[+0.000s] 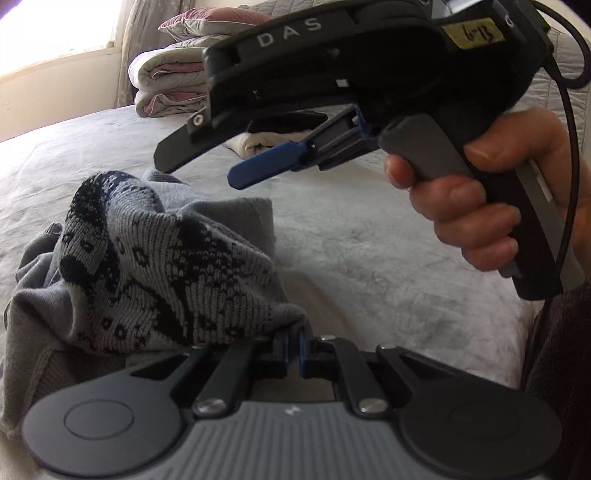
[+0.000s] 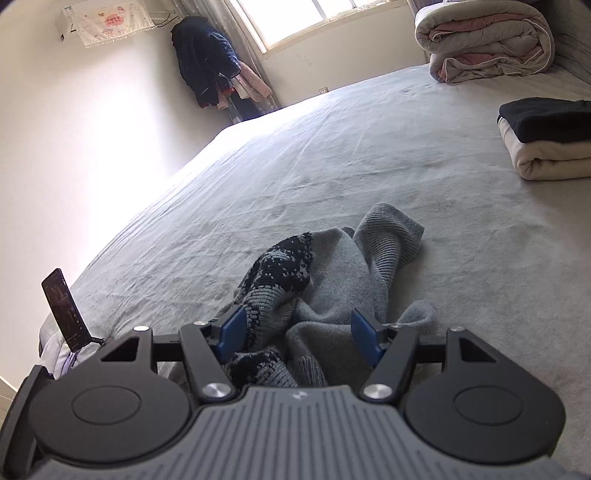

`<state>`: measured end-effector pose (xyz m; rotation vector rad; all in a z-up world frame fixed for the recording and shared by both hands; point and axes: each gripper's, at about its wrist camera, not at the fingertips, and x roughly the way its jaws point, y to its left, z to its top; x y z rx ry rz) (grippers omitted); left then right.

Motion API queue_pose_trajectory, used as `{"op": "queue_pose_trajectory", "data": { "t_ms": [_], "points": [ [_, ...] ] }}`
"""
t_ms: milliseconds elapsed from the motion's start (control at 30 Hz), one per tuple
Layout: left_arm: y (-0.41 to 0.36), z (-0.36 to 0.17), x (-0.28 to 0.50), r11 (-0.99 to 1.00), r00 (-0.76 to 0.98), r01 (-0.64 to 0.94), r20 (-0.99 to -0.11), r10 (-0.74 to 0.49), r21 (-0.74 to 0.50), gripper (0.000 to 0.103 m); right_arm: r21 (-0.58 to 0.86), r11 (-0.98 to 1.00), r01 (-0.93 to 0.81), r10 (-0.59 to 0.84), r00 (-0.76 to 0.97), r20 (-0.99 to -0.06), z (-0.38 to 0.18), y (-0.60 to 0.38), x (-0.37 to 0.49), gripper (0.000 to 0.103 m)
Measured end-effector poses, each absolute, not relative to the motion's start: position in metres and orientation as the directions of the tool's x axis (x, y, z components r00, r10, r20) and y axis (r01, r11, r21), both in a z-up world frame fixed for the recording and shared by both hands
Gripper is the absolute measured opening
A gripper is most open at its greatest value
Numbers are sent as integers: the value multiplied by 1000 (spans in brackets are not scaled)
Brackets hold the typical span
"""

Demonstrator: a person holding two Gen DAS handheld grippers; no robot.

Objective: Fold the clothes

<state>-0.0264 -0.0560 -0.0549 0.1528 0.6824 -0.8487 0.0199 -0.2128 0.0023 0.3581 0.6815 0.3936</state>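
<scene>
Left wrist view first: the left gripper (image 1: 292, 349) has its blue pads squeezed together, and a bit of the grey patterned sweater (image 1: 147, 266) is pinched right between them. The rest of the sweater sits bunched up in a heap to the left on the grey bedsheet (image 1: 369, 258). Above it hangs the right gripper (image 1: 207, 170), held by a hand (image 1: 491, 199) wrapped around the grey handle, jaws spread apart with nothing in them. Behind it there's a small stack of folded clothes (image 1: 258, 142), dark piece on top of a cream one, though most of it is hidden by the gripper so I can't say much more. Further back, a folded quilt (image 1: 170, 85) with a pillow (image 1: 210, 24) on top.

Right wrist view: the right gripper's fingers (image 2: 232, 332) stand wide, hovering over the crumpled sweater without pinching it. The sweater lies near the front edge of the bed, well apart from the folded stack at the right. The rolled quilt is up in the far corner, a phone on a stand (image 2: 64, 310) sits at the left edge, and dark clothes hang by the window (image 2: 205, 61).
</scene>
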Motion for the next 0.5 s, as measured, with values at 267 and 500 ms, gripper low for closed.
{"op": "queue_pose_trajectory", "data": {
  "t_ms": [267,500],
  "points": [
    [-32,-51,-37,657,430,726,-610,-665,-203,28,396,881,-259,453,703,-548,-4,-182,32,67],
    [-7,-52,-45,712,479,676,-623,-618,-187,58,325,903,-282,423,713,-559,-11,-170,36,59]
  ]
}}
